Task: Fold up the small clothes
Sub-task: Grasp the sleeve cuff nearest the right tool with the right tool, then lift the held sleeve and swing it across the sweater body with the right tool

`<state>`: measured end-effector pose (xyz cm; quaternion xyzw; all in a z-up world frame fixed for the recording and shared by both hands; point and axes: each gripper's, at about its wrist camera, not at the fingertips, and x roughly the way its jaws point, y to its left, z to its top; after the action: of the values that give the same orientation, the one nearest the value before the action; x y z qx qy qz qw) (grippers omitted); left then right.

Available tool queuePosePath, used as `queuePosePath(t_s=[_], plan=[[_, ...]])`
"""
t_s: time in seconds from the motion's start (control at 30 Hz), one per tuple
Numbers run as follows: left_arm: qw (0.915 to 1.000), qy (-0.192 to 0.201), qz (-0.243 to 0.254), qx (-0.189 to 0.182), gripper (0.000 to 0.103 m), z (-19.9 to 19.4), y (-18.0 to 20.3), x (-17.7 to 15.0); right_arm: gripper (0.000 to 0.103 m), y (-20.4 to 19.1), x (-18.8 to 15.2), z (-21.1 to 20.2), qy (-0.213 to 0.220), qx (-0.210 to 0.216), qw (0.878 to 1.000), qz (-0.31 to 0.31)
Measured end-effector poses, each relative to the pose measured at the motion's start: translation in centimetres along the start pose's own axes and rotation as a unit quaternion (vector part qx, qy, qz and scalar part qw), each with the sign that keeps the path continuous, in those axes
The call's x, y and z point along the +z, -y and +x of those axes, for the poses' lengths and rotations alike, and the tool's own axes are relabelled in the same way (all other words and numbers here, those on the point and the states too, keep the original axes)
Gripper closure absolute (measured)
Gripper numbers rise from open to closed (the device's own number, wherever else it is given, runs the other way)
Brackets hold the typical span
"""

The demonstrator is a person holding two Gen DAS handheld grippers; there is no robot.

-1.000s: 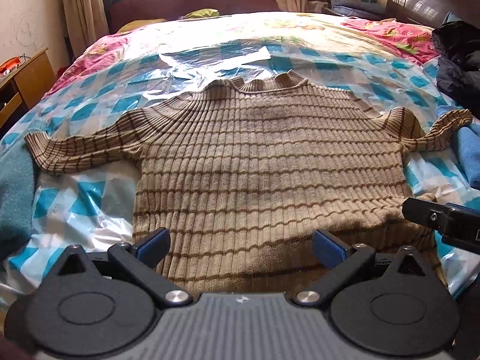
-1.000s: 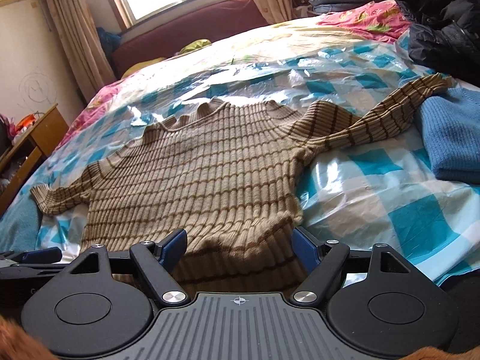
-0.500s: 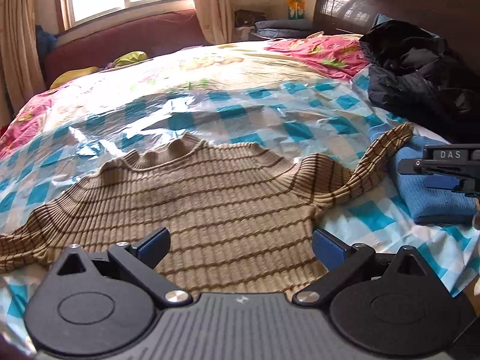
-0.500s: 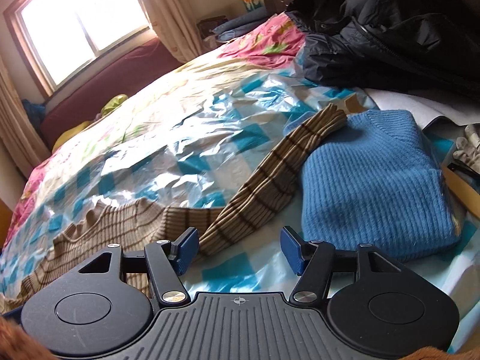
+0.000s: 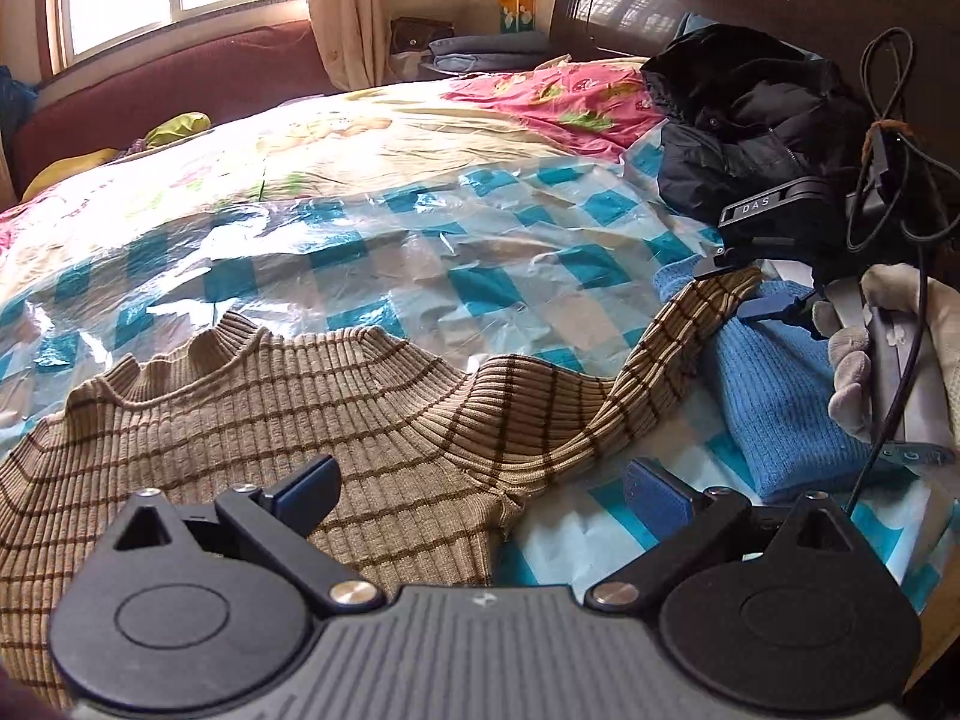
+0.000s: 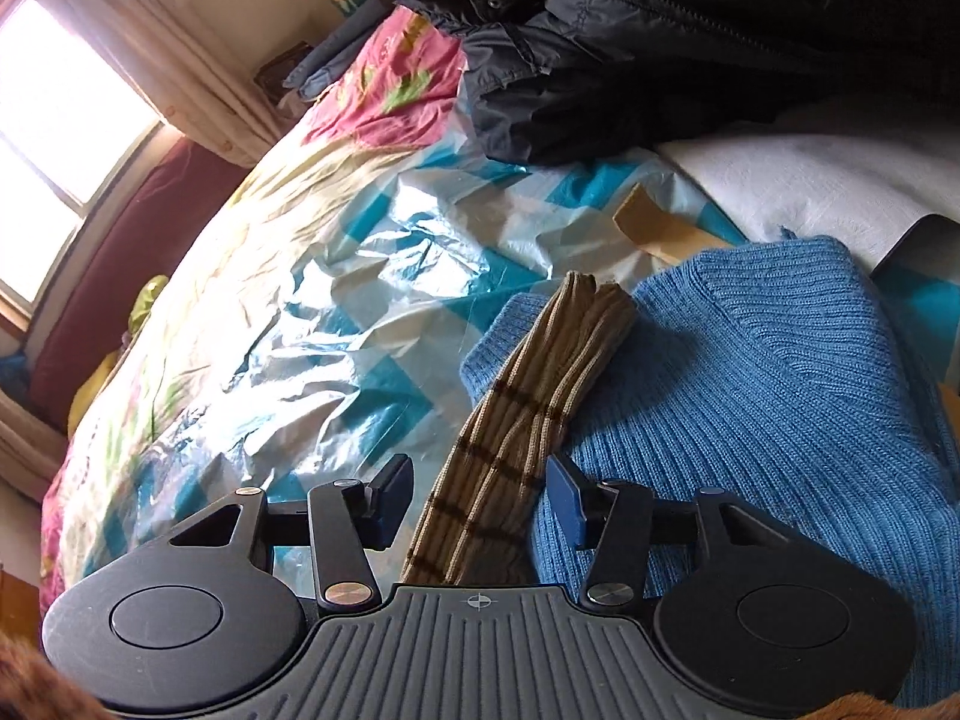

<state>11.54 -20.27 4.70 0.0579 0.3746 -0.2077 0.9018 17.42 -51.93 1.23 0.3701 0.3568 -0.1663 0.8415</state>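
A tan sweater with brown stripes (image 5: 300,414) lies flat on the checked plastic sheet (image 5: 468,276) that covers the bed. Its right sleeve (image 6: 540,384) runs up onto a folded blue sweater (image 6: 750,390). My right gripper (image 6: 480,498) straddles that sleeve near the cuff. Its jaws are closing, the sleeve lies between them, and a gap still shows beside the left pad. In the left wrist view the right gripper (image 5: 741,288) sits at the cuff, held by a gloved hand (image 5: 852,360). My left gripper (image 5: 480,492) stands open and holds nothing, just above the sweater's right underarm.
A black jacket (image 6: 660,30) is heaped at the headboard, just beyond the blue sweater (image 5: 774,396). A pink floral quilt (image 5: 558,96) covers the far side of the bed. A cable (image 5: 900,138) hangs by the right hand. A strip of tan tape (image 6: 654,228) sticks to the sheet.
Both grippers moved right across the sweater. The right one went from the hem to the right sleeve's end, rolled, and its jaws narrowed around the sleeve. The left stayed open.
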Motion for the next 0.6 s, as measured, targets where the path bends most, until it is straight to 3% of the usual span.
queuePosePath(t_s=[0.3,0.47,0.6], plan=[[0.9997,-0.019,-0.012,-0.004,0.000,0.6,-0.6,-0.8,0.062,-0.7,0.0,-0.4,0.007,0.008,1.000,-0.017],[0.9998,-0.017,-0.011,-0.004,0.000,0.4,-0.5,-0.9,0.076,-0.1,0.3,1.7,-0.006,-0.004,1.000,0.011],[0.9997,-0.021,-0.013,-0.006,0.000,0.4,-0.6,-0.9,0.077,0.1,0.5,2.6,-0.010,-0.023,1.000,0.011]])
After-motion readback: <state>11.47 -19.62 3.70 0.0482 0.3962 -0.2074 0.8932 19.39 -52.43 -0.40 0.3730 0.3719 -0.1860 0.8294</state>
